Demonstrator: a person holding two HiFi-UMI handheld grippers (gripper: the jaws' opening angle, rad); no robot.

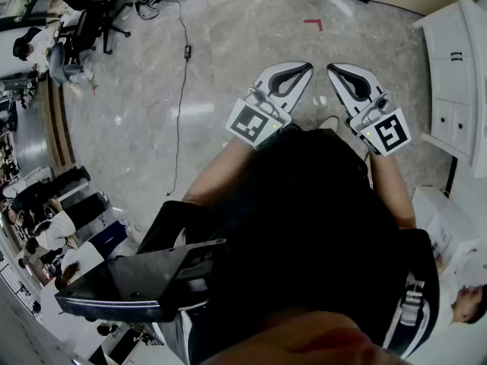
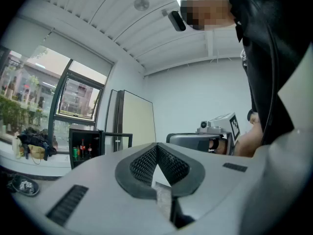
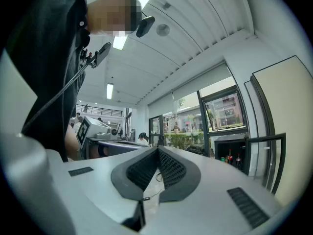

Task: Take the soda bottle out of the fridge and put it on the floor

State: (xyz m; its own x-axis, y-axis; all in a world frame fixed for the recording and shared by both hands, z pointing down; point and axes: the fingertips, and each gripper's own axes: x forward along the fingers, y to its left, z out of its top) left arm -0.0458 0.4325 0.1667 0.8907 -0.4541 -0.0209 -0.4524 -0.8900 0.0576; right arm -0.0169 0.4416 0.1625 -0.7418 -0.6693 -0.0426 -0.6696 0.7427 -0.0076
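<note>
- The pale stone floor filled the head view, bare just ahead of both tools.
- A white cabinet stood at the right edge of that view.
- A small black fridge stood across the room below a large window. Its glass door was swung open. The right gripper view showed the same fridge in the distance, well apart from both tools.
- The left tool was held level in front of the person. Its ribbed pads met at the tips, with nothing between them.
- The right tool sat just beside the left one and was also level. Its jaws were closed tip to tip and held nothing.
- Each tool carried a cube with square markers, one on the left and one on the right.
- A black cable trailed over the floor to the left of the tools.
- Two dark soda bottles with red labels stood upright on the fridge shelf beside a green can. They were too small to tell which one the task meant.
- A red corner mark lay on the floor beyond the tool tips.
</note>
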